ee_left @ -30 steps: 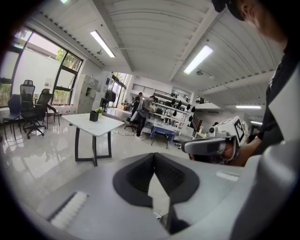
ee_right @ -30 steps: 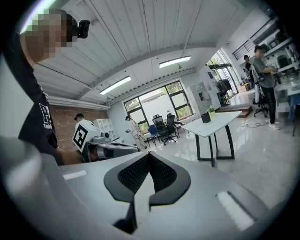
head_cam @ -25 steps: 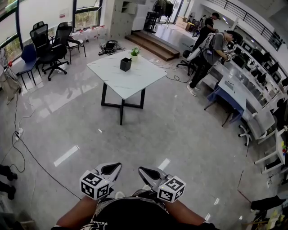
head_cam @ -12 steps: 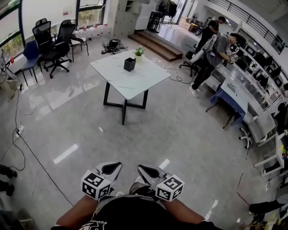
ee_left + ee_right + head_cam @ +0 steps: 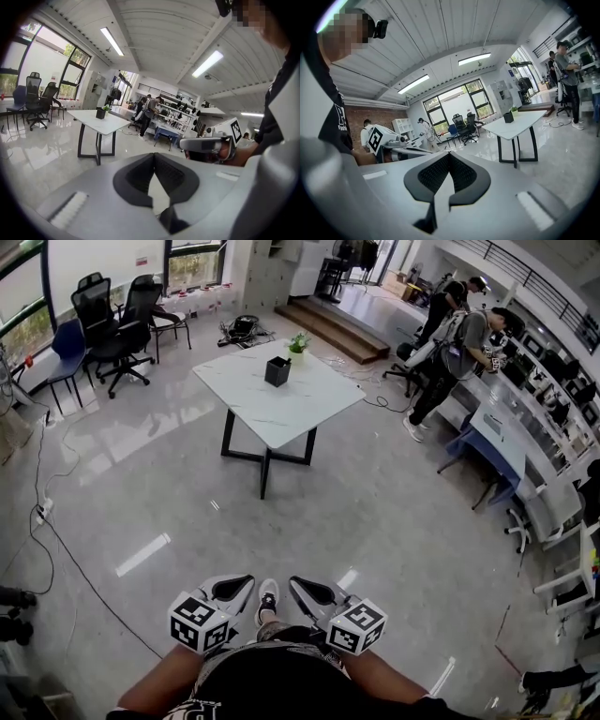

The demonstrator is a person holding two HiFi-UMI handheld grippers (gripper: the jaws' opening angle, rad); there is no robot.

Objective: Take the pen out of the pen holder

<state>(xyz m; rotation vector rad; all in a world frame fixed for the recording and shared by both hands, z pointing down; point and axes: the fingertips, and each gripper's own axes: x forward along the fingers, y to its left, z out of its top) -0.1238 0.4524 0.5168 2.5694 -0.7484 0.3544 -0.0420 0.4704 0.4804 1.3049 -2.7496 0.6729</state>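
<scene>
Pen holder [image 5: 277, 371] stands on the white table [image 5: 291, 413] just beside a small potted plant [image 5: 298, 342], well apart from both grippers; any pen in it is too small to tell. Left gripper [image 5: 242, 585] and right gripper [image 5: 298, 585] sit close to the person's body, jaws pressed together on nothing; the wise course is to reach the table first, then part one gripper's jaws above the holder.

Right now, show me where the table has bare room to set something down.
The table is bare from the holder out to its near, left and right corners. Only the far corner is crowded: holder and plant stand there.
</scene>
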